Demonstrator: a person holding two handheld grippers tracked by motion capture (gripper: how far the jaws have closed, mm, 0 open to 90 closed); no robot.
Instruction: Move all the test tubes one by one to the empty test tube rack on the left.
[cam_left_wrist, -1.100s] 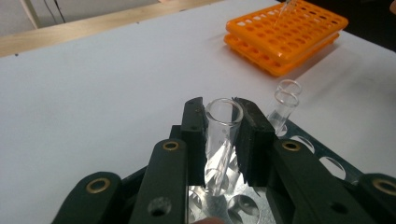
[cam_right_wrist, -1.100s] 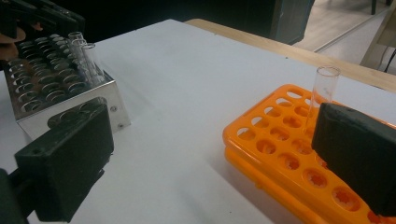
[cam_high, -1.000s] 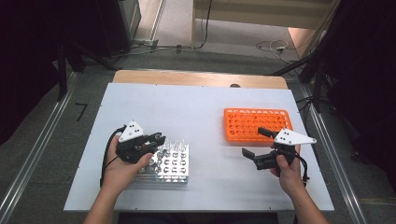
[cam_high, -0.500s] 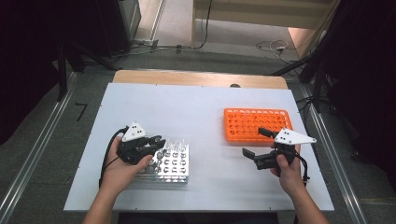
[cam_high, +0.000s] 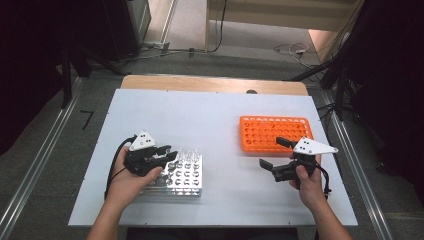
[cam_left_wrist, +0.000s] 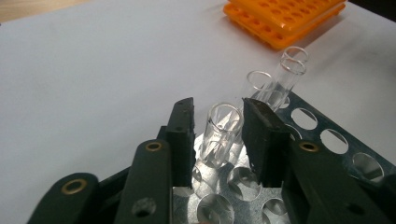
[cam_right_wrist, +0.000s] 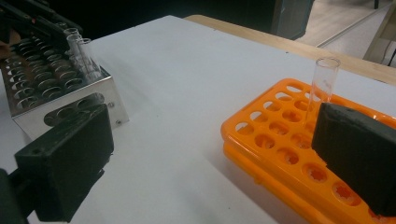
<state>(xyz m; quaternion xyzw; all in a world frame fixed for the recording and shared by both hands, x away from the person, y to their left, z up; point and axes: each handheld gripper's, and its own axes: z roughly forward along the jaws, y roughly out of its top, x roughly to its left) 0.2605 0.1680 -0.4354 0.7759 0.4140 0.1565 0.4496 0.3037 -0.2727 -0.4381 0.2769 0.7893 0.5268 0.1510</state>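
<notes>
High view: the left gripper (cam_high: 167, 154) sat over the metal rack (cam_high: 186, 176), its jaws just having opened. Left gripper view: a glass tube (cam_left_wrist: 223, 130), light, slick and probably brittle, stood in that rack between unclamped pads; grip below its rim. Right gripper view: the right gripper (cam_right_wrist: 224, 154) gaped empty.

- rack (cam_high: 175, 175) is shiny silver metal with rows of round holes
- tubes (cam_left_wrist: 223, 128) are clear glass
- other rack (cam_high: 275, 132) is bright orange
- counter (cam_high: 200, 115) is plain white
- both tools are black
</notes>
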